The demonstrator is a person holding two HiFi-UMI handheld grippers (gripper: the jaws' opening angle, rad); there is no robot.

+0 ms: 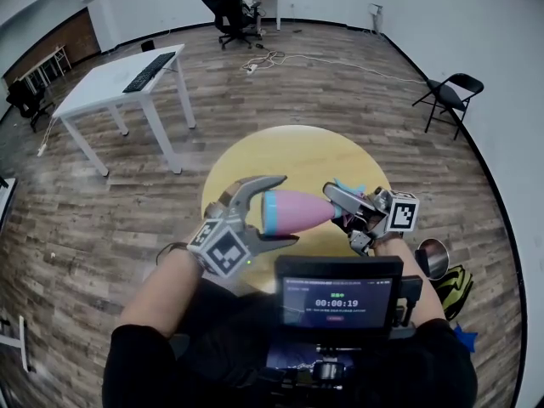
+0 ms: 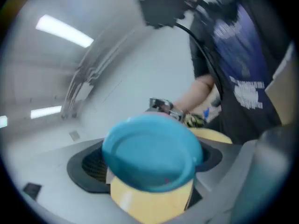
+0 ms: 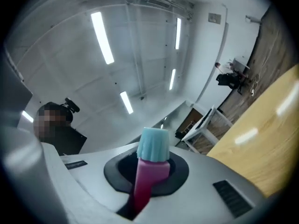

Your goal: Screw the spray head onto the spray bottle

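The round yellow wooden table (image 1: 297, 147) lies below my hands, toward 12 o'clock in the head view. Over it my left gripper (image 1: 276, 212) is closed around the blue bottom end of the pink plastic spray bottle (image 1: 304, 212), which lies on its side with its narrow neck pointing to 3 o'clock. There my right gripper (image 1: 340, 201) clamps the small pink spray head with the ribbed light-blue collar (image 3: 152, 164).

In the right gripper view nothing stands in front of the collar, so I judge it is not on the neck yet.

The risks, as I see them:
- The bottle is held only at its bottom, so a push on the neck may swing it.
- A tilted collar would cross the thread.
- The thin head may turn in my jaws and drop.
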